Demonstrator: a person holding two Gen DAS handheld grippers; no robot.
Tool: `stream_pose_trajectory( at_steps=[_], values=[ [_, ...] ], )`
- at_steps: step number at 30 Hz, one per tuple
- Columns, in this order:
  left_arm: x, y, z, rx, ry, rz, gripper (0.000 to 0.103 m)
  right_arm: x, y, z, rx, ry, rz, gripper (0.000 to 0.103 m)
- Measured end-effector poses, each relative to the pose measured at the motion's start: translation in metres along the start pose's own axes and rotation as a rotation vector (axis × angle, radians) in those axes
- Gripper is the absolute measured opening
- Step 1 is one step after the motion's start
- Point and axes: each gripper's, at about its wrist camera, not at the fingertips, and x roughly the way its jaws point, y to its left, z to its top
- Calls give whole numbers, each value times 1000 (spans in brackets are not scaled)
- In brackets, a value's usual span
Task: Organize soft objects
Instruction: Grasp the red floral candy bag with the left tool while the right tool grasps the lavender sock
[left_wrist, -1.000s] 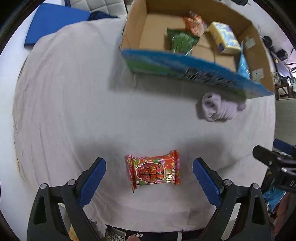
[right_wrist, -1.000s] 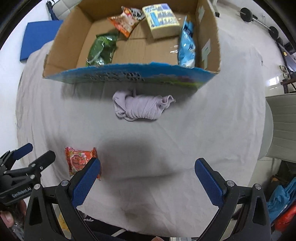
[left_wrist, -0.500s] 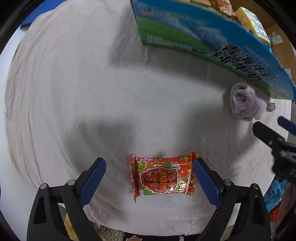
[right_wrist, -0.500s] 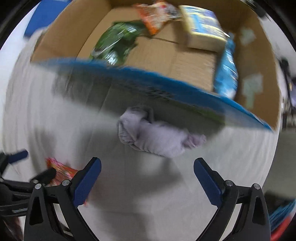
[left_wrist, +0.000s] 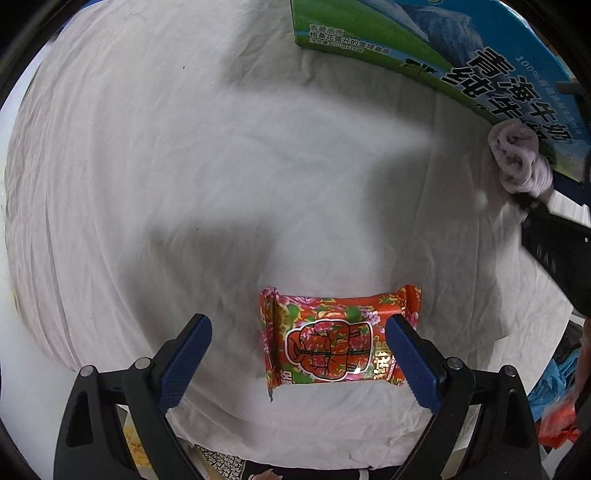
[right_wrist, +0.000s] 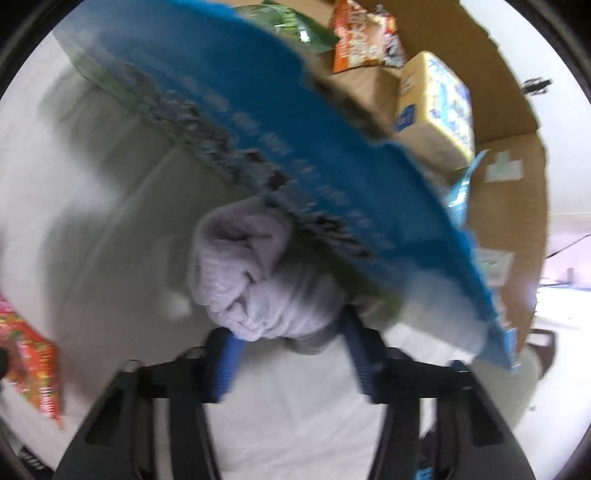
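A red flowered snack packet (left_wrist: 334, 341) lies flat on the white cloth. My left gripper (left_wrist: 297, 354) is open, low over it, its right pad at the packet's right end and its left pad well clear on the left. A rolled lilac sock (right_wrist: 255, 280) lies against the blue front wall of the cardboard box (right_wrist: 295, 147). My right gripper (right_wrist: 291, 354) has closed in around the sock's near end, a blue pad on each side; the view is blurred. The sock (left_wrist: 517, 162) and the right gripper's black body (left_wrist: 554, 243) show at the right edge of the left wrist view.
The box (left_wrist: 443, 48) holds a green bag (right_wrist: 291, 22), an orange bag (right_wrist: 365, 40), a yellow pack (right_wrist: 436, 110) and a blue packet (right_wrist: 461, 192). The packet also shows at the left edge of the right wrist view (right_wrist: 29, 362). The cloth's front edge is just below my left gripper.
Both grippers moved down and forward. The left one now straddles the snack packet. The right one reached the sock and its jaws narrowed from wide open to around it.
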Motion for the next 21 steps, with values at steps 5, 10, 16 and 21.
stream_pose_trajectory(
  at_steps=[5,10,16,21],
  values=[
    [1,4,-3,-3,-6,0,96,-4,-8,-3,49,-8,24,43],
    [-10,8,-11,-10,-18,-2,96,-23,-19,-26,121,-8,137,42],
    [-17,14,-28,31,-27,21,96,-34,-35,-84,208,120,365,43],
    [-5,-5,-46,217,20,106,96,-9,-23,-115,228,278,437,43]
  ],
)
